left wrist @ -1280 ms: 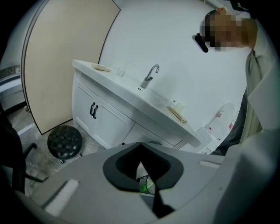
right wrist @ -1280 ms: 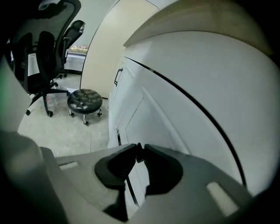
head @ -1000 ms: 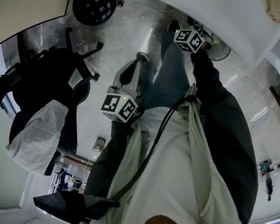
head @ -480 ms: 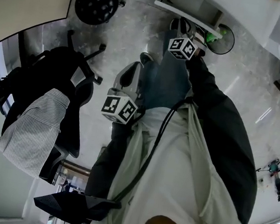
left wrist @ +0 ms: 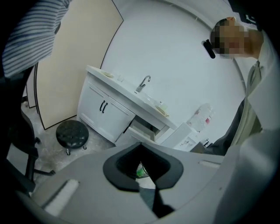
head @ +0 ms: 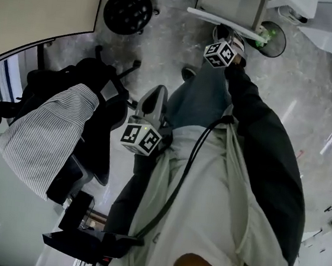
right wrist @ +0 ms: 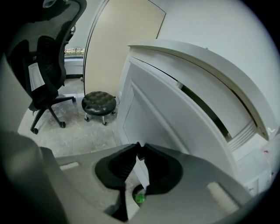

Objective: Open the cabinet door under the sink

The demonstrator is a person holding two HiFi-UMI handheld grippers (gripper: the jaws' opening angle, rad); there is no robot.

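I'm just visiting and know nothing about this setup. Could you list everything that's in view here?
cabinet door: one, white, standing open, beside the stool.
sink cabinet: one, white, faucet on top, next to the beige panel.
stool: one, black, round, in front of the sink cabinet.
office chair: one, black, near the stool.
striped shirt: one, grey-and-white, draped over the chair.
panel: one, beige, behind the stool.
left gripper: one, grey, jaws together, empty.
right gripper: one, grey, jaws closed on the cabinet door.
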